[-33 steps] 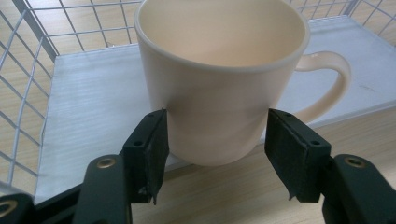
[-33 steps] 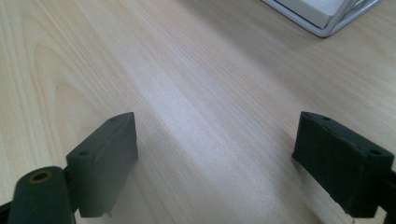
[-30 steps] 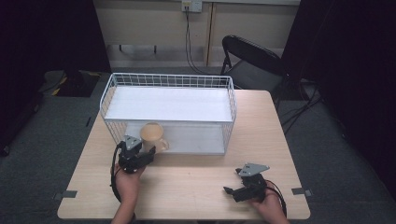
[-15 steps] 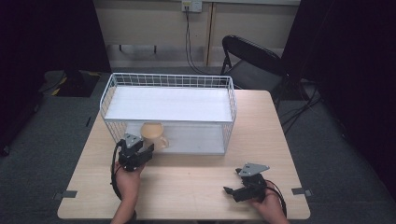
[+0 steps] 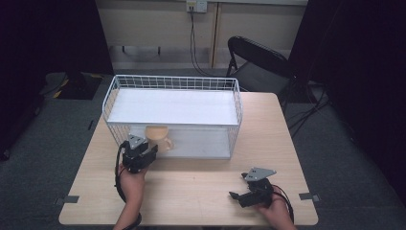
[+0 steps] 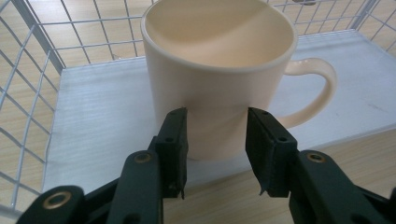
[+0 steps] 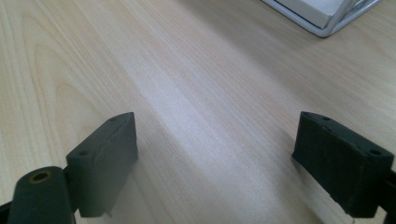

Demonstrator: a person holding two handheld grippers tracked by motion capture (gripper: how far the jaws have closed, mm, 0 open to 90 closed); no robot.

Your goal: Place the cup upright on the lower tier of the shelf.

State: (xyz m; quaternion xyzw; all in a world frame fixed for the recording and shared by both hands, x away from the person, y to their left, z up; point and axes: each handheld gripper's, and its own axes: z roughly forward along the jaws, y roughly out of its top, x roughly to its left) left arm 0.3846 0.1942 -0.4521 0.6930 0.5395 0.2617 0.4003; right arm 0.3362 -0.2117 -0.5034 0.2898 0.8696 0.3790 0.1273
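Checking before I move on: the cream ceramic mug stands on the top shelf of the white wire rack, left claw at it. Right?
Not the top shelf: the cream ceramic mug stands on the lower shelf of the white wire rack, as the high view shows. The left claw is at it.

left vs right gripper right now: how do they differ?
The left black two-jaw gripper has its jaws set narrow, just short of the cream ceramic mug on the white wire rack's shelf; the right black two-jaw gripper is spread wide over bare wooden table. Both are hand-held.
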